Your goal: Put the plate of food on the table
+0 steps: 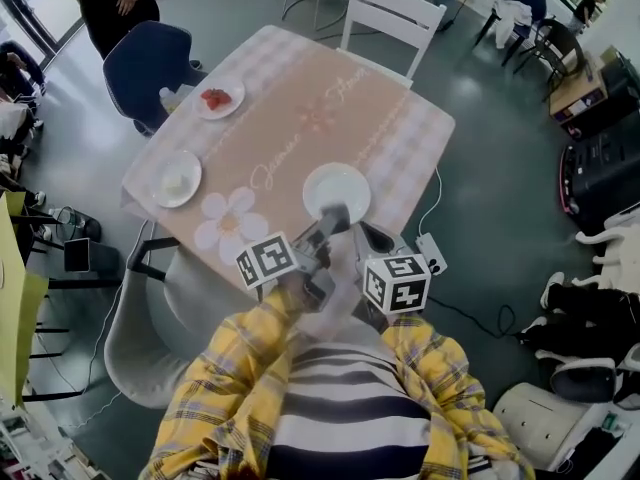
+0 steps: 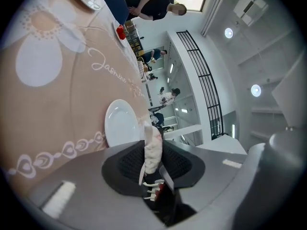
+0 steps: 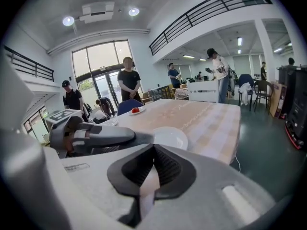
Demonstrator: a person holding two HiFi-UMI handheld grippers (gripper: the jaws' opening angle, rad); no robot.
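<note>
An empty white plate [image 1: 337,190] lies on the pink patterned tablecloth near the table's [image 1: 400,128] front edge. My left gripper [image 1: 335,215] reaches onto its near rim, and in the left gripper view its jaws [image 2: 153,150] are shut on that white rim, with the plate's face [image 2: 122,123] just to the left. My right gripper [image 1: 367,232] hovers beside it to the right, off the table's edge; its jaws [image 3: 153,150] are shut with nothing in them. From the right gripper view the left gripper [image 3: 96,135] leads to the plate [image 3: 169,138].
A plate with red food [image 1: 218,98] and a plate with white food [image 1: 177,178] stand on the table's left side. A white chair [image 1: 392,16] and a blue chair [image 1: 148,63] flank the table. A person [image 1: 112,3] stands at the far left; a cable [image 1: 470,313] crosses the floor.
</note>
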